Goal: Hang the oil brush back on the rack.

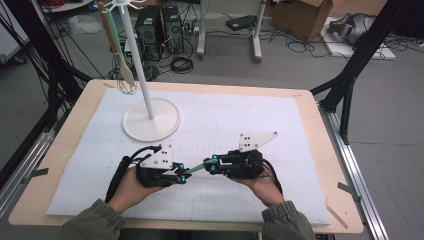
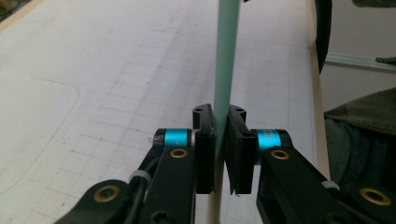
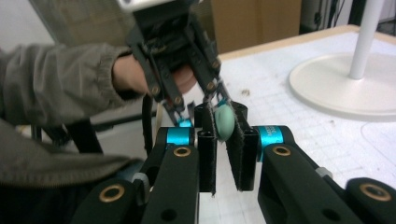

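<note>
Left gripper view | utensil handle point(image 2: 225, 56): slim, pale green, straight, matte

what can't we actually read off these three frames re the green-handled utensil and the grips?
- Green utensil: high view, too small to tell its type; both grippers cover its ends.
- Left gripper: left gripper view, the handle runs off the top edge, head cut off.
- Right gripper: right gripper view, green end sits between the jaws; blur hides whether the pads touch it.
- Whisk on the stand: the hook is cut off at the top edge.
</note>
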### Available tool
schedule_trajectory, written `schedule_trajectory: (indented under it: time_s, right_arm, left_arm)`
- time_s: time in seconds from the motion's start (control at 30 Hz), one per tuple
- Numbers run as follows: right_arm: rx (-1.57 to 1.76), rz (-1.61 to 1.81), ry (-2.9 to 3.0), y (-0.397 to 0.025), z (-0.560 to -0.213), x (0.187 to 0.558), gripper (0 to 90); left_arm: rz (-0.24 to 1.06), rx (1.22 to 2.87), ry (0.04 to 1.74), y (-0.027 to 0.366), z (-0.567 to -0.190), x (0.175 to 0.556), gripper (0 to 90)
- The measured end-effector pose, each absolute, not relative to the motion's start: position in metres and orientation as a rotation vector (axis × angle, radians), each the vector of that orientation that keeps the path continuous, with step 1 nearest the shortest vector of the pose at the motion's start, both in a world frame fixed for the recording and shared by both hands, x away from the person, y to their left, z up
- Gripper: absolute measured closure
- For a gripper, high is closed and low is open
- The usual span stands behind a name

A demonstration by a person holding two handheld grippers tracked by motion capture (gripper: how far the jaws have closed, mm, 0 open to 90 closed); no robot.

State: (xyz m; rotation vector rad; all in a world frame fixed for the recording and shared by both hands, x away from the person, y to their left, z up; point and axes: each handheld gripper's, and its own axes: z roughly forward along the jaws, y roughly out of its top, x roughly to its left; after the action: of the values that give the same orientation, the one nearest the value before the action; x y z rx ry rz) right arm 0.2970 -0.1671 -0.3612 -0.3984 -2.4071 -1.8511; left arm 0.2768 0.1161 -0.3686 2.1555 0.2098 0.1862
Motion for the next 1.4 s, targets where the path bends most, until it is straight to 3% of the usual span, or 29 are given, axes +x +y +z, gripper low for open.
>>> schedule_trajectory:
  time_s: [0.07,0.2,0.37,0.47,0.6,0.67,0.7,0.93,1.1,1.23,1.4]
  right_arm:
    - [-0.441,-1.891,-2.37,-0.166,-0.362,0.299,67.0]
    - [-0.466,-1.91,-2.357,-0.157,-0.364,0.3,63.8]
    - [-0.468,-1.944,-2.337,-0.144,-0.364,0.302,67.7]
    - [-0.46,-1.948,-2.324,-0.138,-0.364,0.303,77.4]
    - [-0.446,-1.923,-2.285,-0.131,-0.363,0.306,82.5]
    - [-0.423,-1.926,-2.277,-0.128,-0.361,0.307,83.1]
    - [-0.405,-1.923,-2.281,-0.126,-0.36,0.307,83.2]
    - [-0.344,-1.866,-2.356,-0.116,-0.349,0.306,83.1]
    - [-0.308,-1.819,-2.394,-0.111,-0.345,0.305,83.1]
    - [-0.3,-1.809,-2.399,-0.11,-0.344,0.307,83.0]
    - [-0.351,-1.833,-2.367,-0.107,-0.345,0.308,81.3]
  left_arm:
    - [0.185,2.136,0.227,0.119,-0.368,0.277,84.0]
    - [0.171,2.089,0.27,0.126,-0.368,0.279,84.1]
    - [0.168,2.058,0.292,0.132,-0.367,0.279,84.2]
    - [0.172,2.054,0.297,0.134,-0.367,0.28,84.2]
    - [0.144,2.042,0.299,0.139,-0.369,0.281,83.6]
    - [0.102,2.029,0.298,0.142,-0.369,0.284,81.5]
    - [0.093,2.026,0.297,0.143,-0.368,0.285,75.5]
    - [0.013,1.991,0.27,0.145,-0.364,0.286,71.0]
    - [0.033,1.996,0.274,0.148,-0.361,0.286,73.4]
    - [0.037,1.996,0.267,0.15,-0.36,0.286,82.5]
    - [0.052,1.982,0.289,0.15,-0.36,0.286,83.5]
